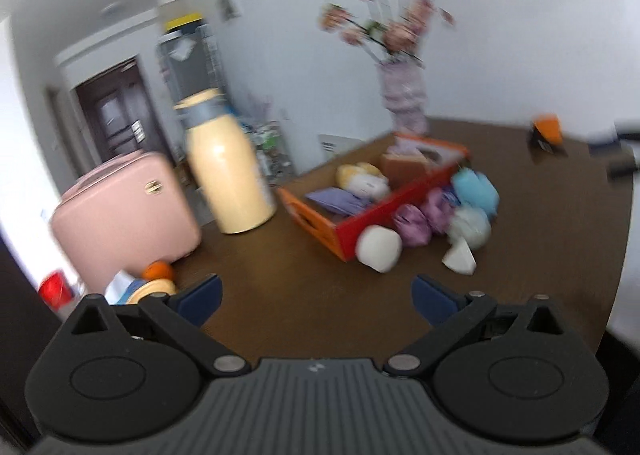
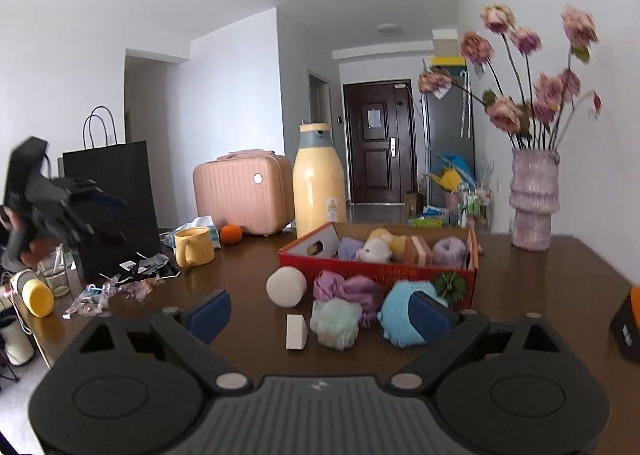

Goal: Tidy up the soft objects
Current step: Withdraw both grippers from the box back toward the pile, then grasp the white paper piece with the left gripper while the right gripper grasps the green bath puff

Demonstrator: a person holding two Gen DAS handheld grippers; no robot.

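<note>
A red cardboard box (image 1: 360,223) (image 2: 372,269) on the brown table (image 1: 304,319) holds a yellow-white plush (image 2: 378,249), purple soft pieces and a sponge block. In front of the box lie a white ball (image 1: 378,247) (image 2: 286,287), purple scrunched cloths (image 2: 344,289), a pale puff (image 1: 470,225) (image 2: 336,323), a blue plush (image 1: 476,185) (image 2: 400,315) and a white wedge (image 1: 460,255) (image 2: 297,331). My left gripper (image 1: 316,287) is open and empty, short of the ball. My right gripper (image 2: 320,303) is open, facing the puff, with the blue plush beside its right finger. Neither touches anything.
A yellow flask (image 2: 318,191), a pink case (image 2: 244,195), a yellow mug (image 2: 194,247) and an orange (image 2: 231,234) stand left of the box. A vase of flowers (image 2: 534,203) is at the back right. A black bag (image 2: 116,195) and scraps crowd the left edge.
</note>
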